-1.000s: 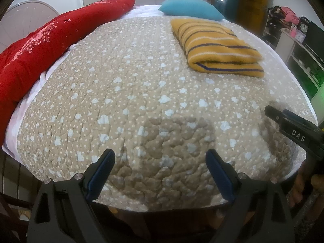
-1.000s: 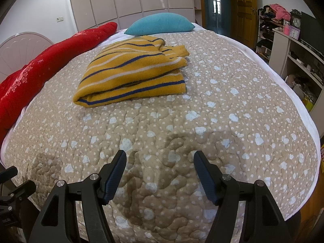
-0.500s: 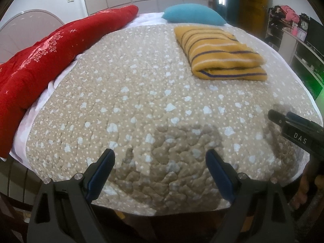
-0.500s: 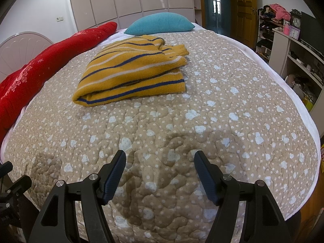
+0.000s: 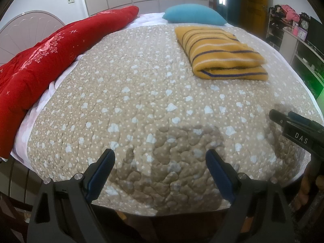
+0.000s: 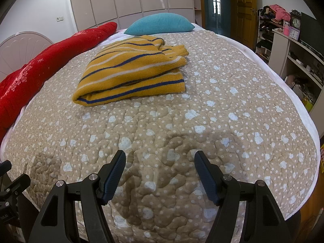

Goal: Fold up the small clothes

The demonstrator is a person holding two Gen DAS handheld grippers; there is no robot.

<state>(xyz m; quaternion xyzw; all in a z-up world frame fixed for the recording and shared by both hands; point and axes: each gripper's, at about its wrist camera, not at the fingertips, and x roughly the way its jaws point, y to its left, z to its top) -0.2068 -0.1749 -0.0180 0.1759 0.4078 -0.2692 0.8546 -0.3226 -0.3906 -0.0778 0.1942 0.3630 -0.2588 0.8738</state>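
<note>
Lying along the left edge of the bed [image 6: 232, 105]: a long red blanket [image 6: 46, 62]. Sitting folded in a thick pile past the middle, just in front of the blue pillow [image 6: 160, 24]: a yellow sweater [image 6: 133, 73] with blue and white stripes. Hanging over the near edge, fingers wide apart, holding nothing: left gripper [image 5: 160, 162], right gripper [image 6: 160, 162].

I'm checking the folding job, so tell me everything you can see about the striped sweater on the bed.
The striped sweater is a mustard-yellow knit with thin navy and cream stripes. It lies folded in a thick, roughly rectangular stack, a ribbed cuff or collar poking out at its far right corner. It rests on the tan dotted quilt, just short of the teal pillow. Neither gripper touches it.
</note>
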